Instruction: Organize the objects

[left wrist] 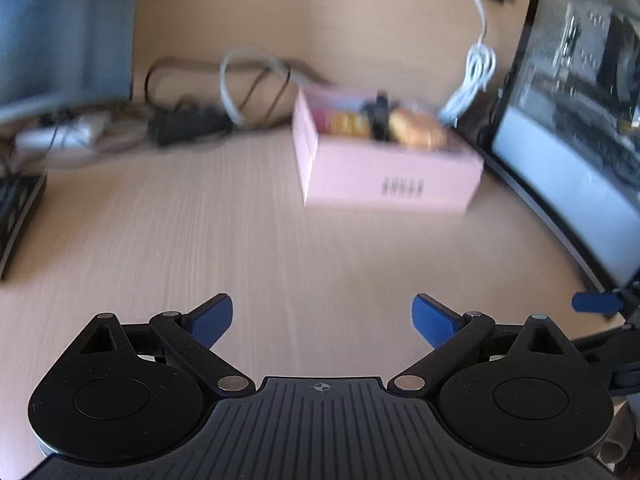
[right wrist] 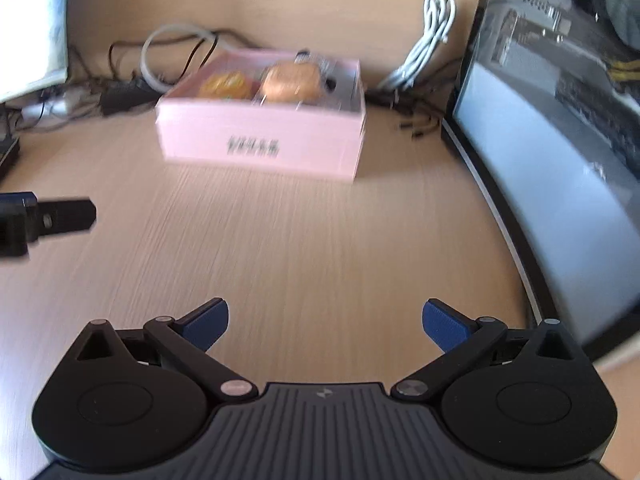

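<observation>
Left wrist view: a dark keyboard edge [left wrist: 18,216] sits at the far left of the pale wooden tabletop [left wrist: 224,240], with a monitor [left wrist: 64,28] above it. Behind lies a tangle of cables and a black power strip [left wrist: 188,122]. Right of centre stands an open pink box [left wrist: 384,176] holding blurred orange and brown items, and a coiled white cable [left wrist: 476,68] hangs beside it. A glass-sided computer case [left wrist: 580,120] fills the right edge. The left gripper [left wrist: 322,320] hovers over bare tabletop, well short of the box, its blue-padded fingers [left wrist: 212,318] spread wide and empty. Nothing stands between it and the box.

Right wrist view: the left gripper's finger pokes in at the far left. The pink box [right wrist: 260,144] appears head-on, showing a round brown item [right wrist: 292,80] more clearly. The right gripper [right wrist: 325,324] also has its fingers wide apart, holding nothing.
</observation>
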Action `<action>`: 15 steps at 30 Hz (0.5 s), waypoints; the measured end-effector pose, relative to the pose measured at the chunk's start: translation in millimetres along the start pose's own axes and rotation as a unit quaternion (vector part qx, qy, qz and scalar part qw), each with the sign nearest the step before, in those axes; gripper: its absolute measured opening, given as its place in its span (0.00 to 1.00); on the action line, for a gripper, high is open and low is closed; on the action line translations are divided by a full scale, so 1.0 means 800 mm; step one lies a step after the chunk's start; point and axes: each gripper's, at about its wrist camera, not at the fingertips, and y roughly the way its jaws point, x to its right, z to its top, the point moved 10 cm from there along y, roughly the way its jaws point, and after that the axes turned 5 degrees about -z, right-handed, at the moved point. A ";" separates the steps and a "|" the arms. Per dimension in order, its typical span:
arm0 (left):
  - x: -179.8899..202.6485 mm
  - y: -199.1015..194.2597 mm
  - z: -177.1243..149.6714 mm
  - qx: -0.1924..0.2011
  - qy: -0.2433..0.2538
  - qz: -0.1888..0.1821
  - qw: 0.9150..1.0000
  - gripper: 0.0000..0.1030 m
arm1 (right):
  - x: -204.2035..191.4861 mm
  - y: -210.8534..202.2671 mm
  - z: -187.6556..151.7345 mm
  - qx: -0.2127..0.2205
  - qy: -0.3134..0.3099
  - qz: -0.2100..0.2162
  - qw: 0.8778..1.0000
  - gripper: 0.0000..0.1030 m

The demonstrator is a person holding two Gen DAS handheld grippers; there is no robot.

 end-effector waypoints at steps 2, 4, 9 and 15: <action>-0.002 -0.001 -0.019 -0.010 -0.006 0.006 1.000 0.97 | -0.008 -0.002 -0.017 -0.009 -0.004 0.006 1.000 1.00; -0.006 -0.005 -0.029 -0.008 -0.009 0.026 1.000 0.97 | -0.014 0.000 -0.030 -0.015 -0.010 0.011 1.000 1.00; -0.006 -0.005 -0.041 -0.007 -0.005 0.049 0.999 0.97 | -0.015 0.000 -0.033 -0.012 -0.001 0.025 1.000 1.00; -0.003 0.006 -0.036 0.008 -0.002 0.074 0.997 0.97 | -0.013 0.011 -0.024 0.005 0.009 0.035 0.999 1.00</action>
